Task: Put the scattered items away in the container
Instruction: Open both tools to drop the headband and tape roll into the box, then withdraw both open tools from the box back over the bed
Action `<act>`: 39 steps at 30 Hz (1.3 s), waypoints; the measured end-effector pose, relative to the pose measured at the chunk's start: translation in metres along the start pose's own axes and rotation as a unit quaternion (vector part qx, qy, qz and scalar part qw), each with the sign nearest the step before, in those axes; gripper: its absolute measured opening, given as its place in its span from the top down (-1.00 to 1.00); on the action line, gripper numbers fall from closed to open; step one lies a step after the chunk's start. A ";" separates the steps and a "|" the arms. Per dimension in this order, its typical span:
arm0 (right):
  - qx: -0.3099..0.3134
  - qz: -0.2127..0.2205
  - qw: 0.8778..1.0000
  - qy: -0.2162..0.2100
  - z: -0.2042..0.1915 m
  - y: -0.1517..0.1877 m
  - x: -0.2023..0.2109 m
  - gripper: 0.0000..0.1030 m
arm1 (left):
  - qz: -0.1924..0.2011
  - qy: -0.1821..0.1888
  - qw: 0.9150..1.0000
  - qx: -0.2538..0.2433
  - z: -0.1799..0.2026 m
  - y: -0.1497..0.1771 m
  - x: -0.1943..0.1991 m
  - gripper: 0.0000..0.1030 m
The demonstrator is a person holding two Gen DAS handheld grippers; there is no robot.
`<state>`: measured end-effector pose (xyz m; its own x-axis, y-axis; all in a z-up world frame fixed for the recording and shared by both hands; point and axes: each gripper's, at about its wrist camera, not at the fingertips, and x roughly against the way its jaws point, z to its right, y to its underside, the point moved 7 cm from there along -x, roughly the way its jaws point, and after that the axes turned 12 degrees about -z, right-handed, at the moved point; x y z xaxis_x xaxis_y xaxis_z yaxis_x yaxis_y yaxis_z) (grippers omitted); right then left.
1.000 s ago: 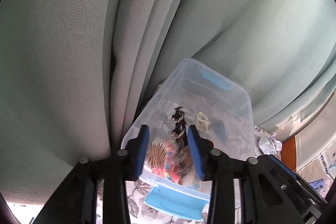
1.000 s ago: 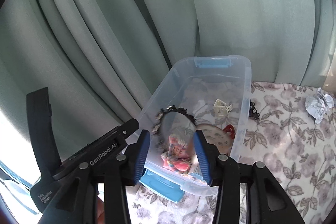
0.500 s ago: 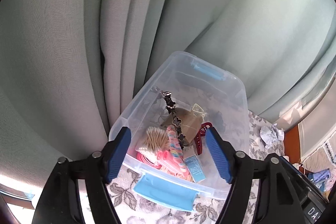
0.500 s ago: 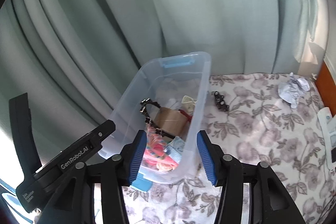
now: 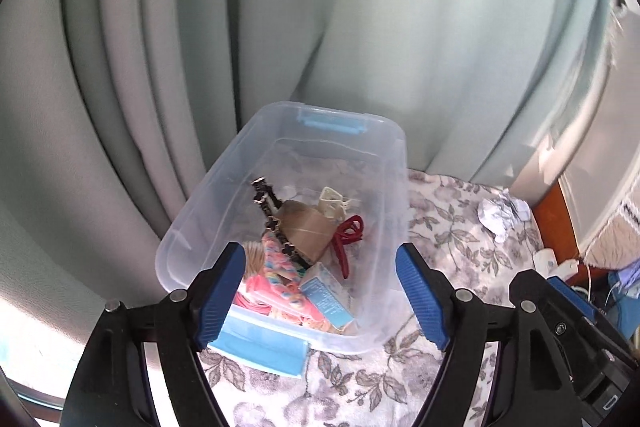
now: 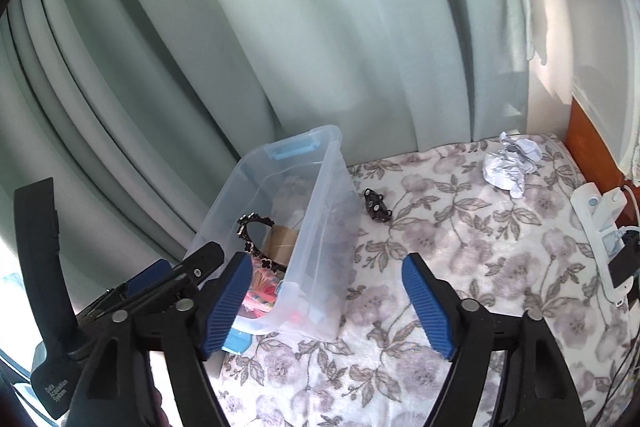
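My left gripper (image 5: pixel 320 291) tilts down over the box (image 5: pixel 394 155), jaws just opened wide, holding nothing. My right gripper (image 6: pixel 326 301) tilts down too, jaws just opened, empty; black clip (image 6: pixel 376 209) at twelve o'clock.

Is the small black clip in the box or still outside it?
Outside. The black clip lies on the flowered blanket, just right of the clear box.

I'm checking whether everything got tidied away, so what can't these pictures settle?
- Right wrist view: the bin's frosted wall blurs the contents behind it.
- Left wrist view: the left gripper's blue pads cover the bin's near corners.
- Right wrist view: the small black item on the floral cloth is too small to name.
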<state>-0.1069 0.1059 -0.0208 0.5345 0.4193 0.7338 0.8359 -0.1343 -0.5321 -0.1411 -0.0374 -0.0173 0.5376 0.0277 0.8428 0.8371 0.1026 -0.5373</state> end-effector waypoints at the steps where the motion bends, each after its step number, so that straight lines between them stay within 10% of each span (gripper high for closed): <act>1: -0.002 0.004 1.000 0.000 0.005 0.001 0.004 -0.65 | 0.001 -0.001 1.000 -0.007 0.006 0.000 0.001 -0.53; 39: -0.076 0.056 0.995 0.015 0.137 0.028 0.067 -0.90 | 0.015 -0.052 0.989 -0.138 0.150 0.021 0.015 -0.75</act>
<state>-0.0646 0.2528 -0.0445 0.6277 0.3663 0.6869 0.7782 -0.3144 -0.5436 -0.1308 0.1142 -0.0106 0.5620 0.1299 0.8169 0.8240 -0.1739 -0.5392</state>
